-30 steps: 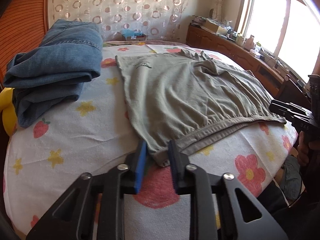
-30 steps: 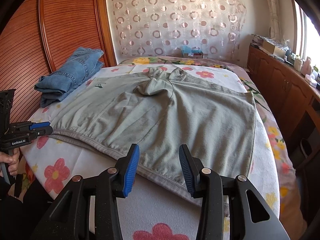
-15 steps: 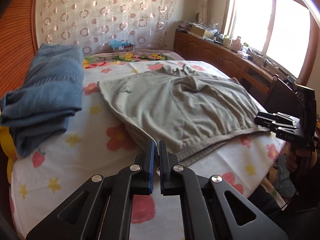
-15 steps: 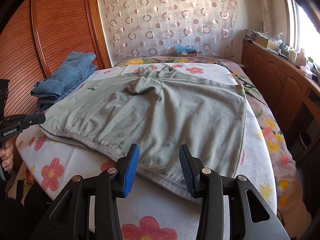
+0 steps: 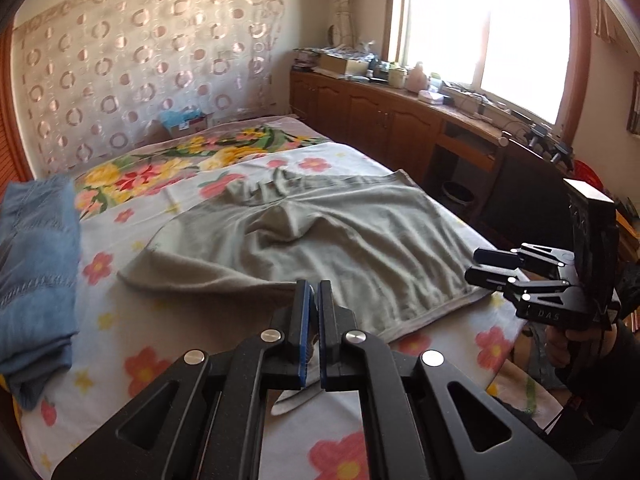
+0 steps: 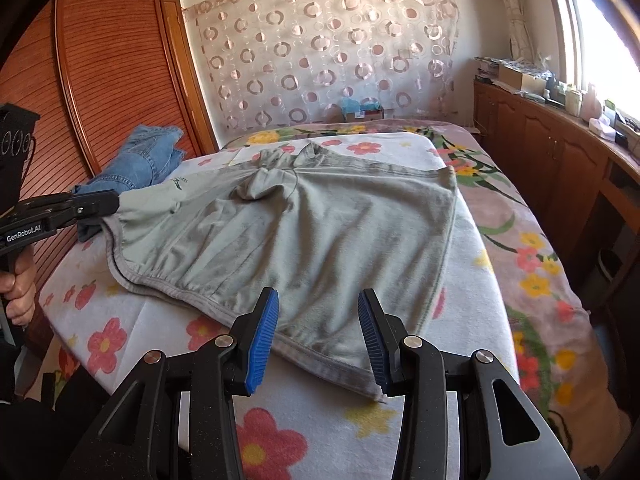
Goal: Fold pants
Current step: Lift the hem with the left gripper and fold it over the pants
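On a bed (image 6: 532, 264) with a flowered sheet, the left hand-held gripper (image 5: 313, 292) is clamped on the near-left waistband corner of the grey pants (image 6: 320, 232), lifting it. The right hand-held gripper (image 6: 318, 320) stands half open, empty, over the near hem. It should probably grip that corner so both carry evenly toward the far side.

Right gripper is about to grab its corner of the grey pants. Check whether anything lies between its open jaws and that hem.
Nothing visible does. The right gripper hangs open just over the near hem of the grey pants, with only bare bedspread beside it. The folded jeans lie far off.
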### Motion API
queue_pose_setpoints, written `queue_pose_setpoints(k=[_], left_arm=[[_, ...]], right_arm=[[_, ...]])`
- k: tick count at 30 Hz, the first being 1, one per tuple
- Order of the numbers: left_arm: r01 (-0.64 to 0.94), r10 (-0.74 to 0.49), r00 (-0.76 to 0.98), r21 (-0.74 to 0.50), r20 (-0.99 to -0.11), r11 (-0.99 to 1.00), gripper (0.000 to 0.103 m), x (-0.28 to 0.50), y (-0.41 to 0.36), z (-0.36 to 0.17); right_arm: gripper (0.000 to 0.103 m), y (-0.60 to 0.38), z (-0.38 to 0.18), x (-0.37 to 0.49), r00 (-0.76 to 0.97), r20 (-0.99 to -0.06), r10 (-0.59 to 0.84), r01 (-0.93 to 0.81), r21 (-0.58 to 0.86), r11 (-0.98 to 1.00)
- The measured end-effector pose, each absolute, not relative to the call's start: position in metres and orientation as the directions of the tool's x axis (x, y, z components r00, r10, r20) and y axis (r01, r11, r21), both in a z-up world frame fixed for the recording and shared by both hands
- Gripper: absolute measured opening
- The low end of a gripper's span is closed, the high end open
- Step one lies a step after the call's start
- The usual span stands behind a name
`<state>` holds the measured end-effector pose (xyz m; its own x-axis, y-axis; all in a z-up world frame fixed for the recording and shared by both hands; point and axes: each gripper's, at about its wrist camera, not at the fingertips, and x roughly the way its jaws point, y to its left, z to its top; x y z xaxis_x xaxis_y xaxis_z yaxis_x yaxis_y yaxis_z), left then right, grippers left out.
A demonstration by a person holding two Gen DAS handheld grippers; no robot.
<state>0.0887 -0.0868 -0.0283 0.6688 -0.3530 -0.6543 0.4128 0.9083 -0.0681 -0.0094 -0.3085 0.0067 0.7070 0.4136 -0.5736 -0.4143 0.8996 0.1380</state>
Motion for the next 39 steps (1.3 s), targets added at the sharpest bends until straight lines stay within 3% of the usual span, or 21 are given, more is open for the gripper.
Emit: queue_pose_setpoints(k=[14, 23, 29, 32, 33, 39], left_arm=[[0.579, -0.476, 0.628, -0.04, -0.616, 0.815, 0.005, 0.095, -0.186, 0.017], [0.526, -0.416, 0.654, -0.015, -0.631, 0.85, 0.006, 0.1, -0.186, 0.013], [0.461, -0.37, 0.687, -0.018, -0.625, 0.887, 0.049, 0.105, -0.161, 0.005], [0.439, -0.352, 0.682, -0.026, -0.641, 0.898, 0.078, 0.109, -0.147, -0.006], [0.432, -0.35, 0.682, -0.032, -0.642, 0.901, 0.082, 0.11, -0.142, -0.009], [0.383, -0.319, 0.687, -0.047, -0.653, 0.922, 0.082, 0.111, -0.123, -0.029]], right_arm=[[0.043, -0.325, 0.005, -0.015, 0.72, -0.554, 0.418, -0.404, 0.156, 0.902], [0.043, -0.325, 0.002, -0.021, 0.725, -0.552, 0.411, -0.392, 0.16, 0.906], [0.043, -0.315, -0.002, -0.016, 0.715, -0.56, 0.418, -0.405, 0.156, 0.901], [0.043, -0.311, -0.003, -0.011, 0.709, -0.562, 0.425, -0.411, 0.16, 0.897], [0.043, -0.309, -0.003, -0.009, 0.709, -0.562, 0.426, -0.413, 0.16, 0.897], [0.043, -0.299, -0.008, 0.001, 0.7, -0.572, 0.427, -0.416, 0.159, 0.895]])
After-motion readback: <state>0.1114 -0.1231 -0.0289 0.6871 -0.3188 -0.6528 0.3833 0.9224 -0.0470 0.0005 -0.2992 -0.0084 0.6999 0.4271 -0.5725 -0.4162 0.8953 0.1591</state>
